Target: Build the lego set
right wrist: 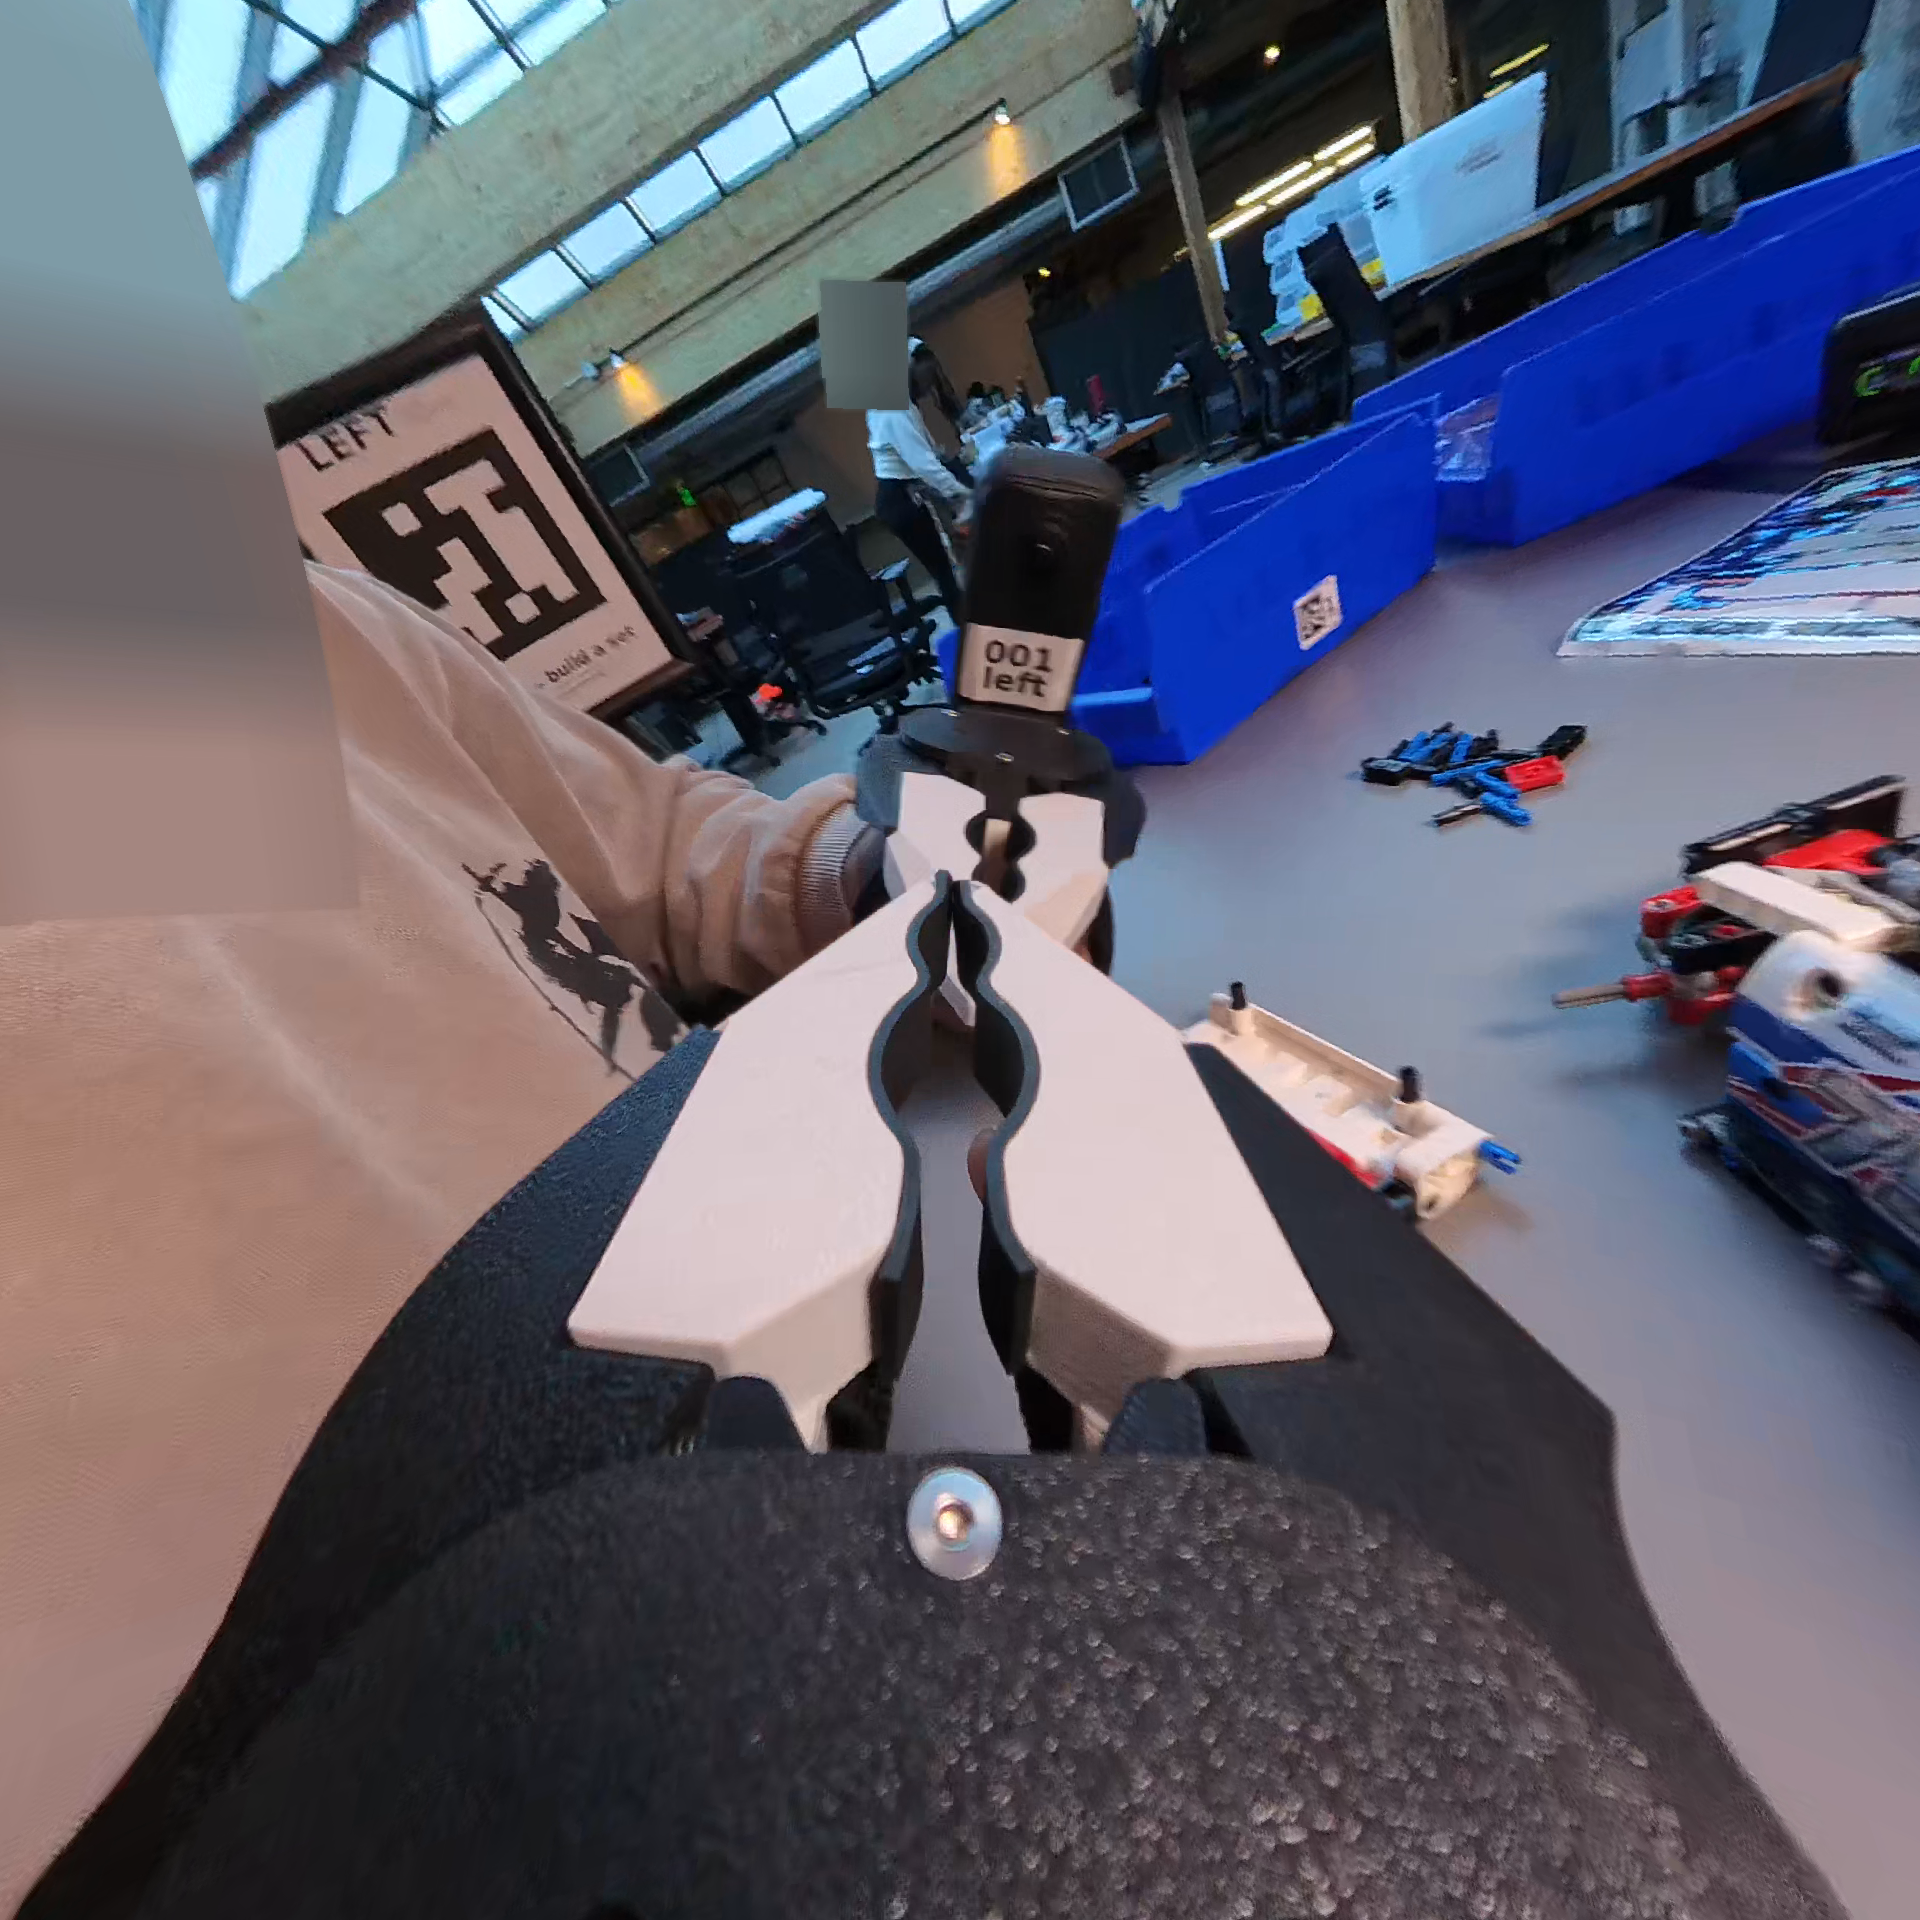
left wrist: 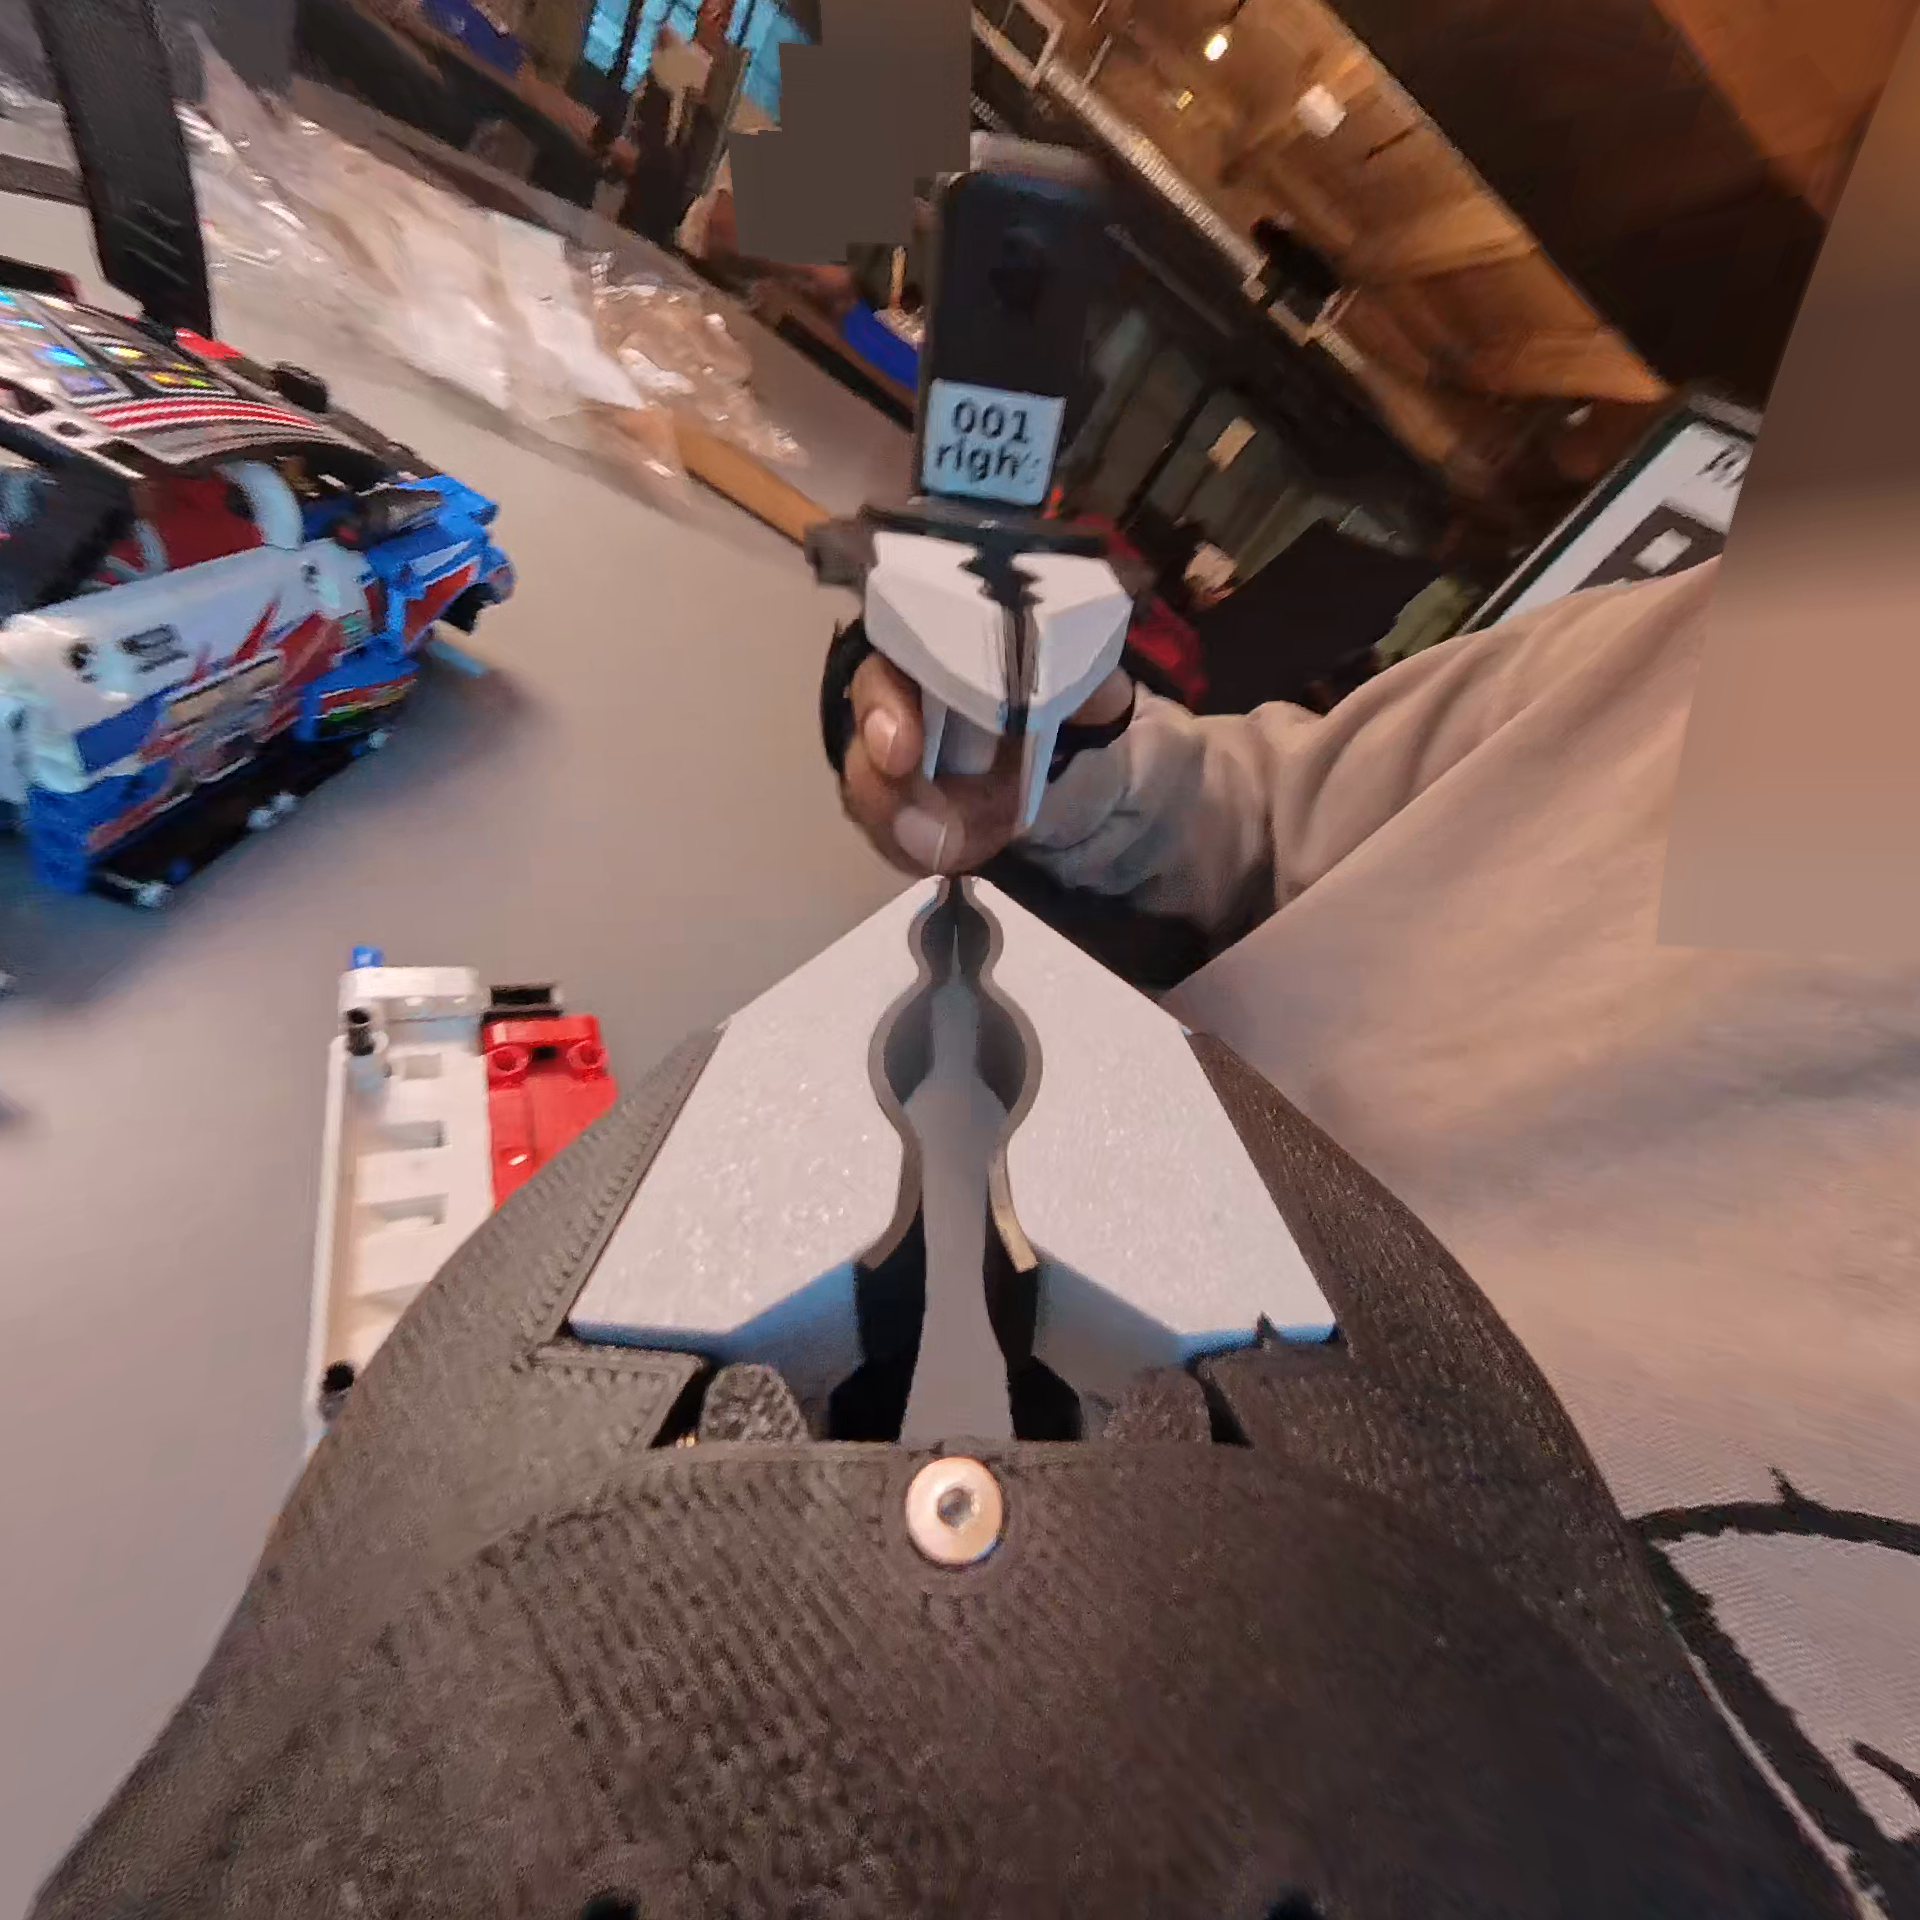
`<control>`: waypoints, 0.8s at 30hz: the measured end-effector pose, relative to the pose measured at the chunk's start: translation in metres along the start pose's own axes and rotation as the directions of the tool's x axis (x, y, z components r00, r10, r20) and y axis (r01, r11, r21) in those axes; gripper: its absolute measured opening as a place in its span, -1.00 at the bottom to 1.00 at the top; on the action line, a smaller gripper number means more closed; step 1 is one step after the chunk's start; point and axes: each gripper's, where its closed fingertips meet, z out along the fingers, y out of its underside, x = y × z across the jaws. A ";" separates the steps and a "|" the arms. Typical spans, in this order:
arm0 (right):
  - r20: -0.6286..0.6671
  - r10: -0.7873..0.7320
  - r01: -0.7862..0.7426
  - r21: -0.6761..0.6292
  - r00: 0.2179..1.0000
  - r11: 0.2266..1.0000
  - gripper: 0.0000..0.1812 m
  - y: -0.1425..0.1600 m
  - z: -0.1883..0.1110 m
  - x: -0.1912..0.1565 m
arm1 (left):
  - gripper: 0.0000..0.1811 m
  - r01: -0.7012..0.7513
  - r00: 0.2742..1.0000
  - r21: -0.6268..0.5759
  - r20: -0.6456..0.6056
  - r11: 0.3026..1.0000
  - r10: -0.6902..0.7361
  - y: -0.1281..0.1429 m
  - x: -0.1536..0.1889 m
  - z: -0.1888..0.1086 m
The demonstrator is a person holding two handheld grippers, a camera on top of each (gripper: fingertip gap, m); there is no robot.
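A: Status on the build?

B: Car body [left wrist: 208,644] is mostly together: white, blue and red shell with the roof on, sitting on the counter [left wrist: 644,727]. No wheels that I can see; the underside looks open.

A: Loose stuff?

B: A white-and-red sub-assembly [right wrist: 1351,1107] lies flat just beside the car, not attached. A small pile of blue and black pins [right wrist: 1470,774] sits further back, near the blue bins [right wrist: 1299,582]. So there's a fair bit left, I'd say.

A: Grippers?

B: Both are up off the counter, pointing at each other. Left gripper [left wrist: 953,883]: fingers pressed together, nothing between them. Right gripper [right wrist: 953,883]: same, tips touching, empty. Neither is on a part, so no step is in hand.
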 end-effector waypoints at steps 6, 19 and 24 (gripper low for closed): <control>-0.225 -0.206 0.151 -0.239 0.952 0.959 -1.00 0.015 -0.030 0.040 | -1.00 -0.181 0.948 -0.219 0.222 0.959 0.230 0.016 -0.031 -0.015; -0.277 -0.414 0.079 -0.744 0.867 0.664 -0.61 0.083 -0.136 0.067 | -0.92 -0.192 0.941 -0.266 0.223 0.945 0.254 0.024 -0.033 -0.010; -0.224 -0.448 0.113 -0.784 0.866 0.610 -0.61 0.096 -0.119 0.070 | -0.91 -0.189 0.946 -0.287 0.205 0.939 0.253 0.030 -0.030 -0.006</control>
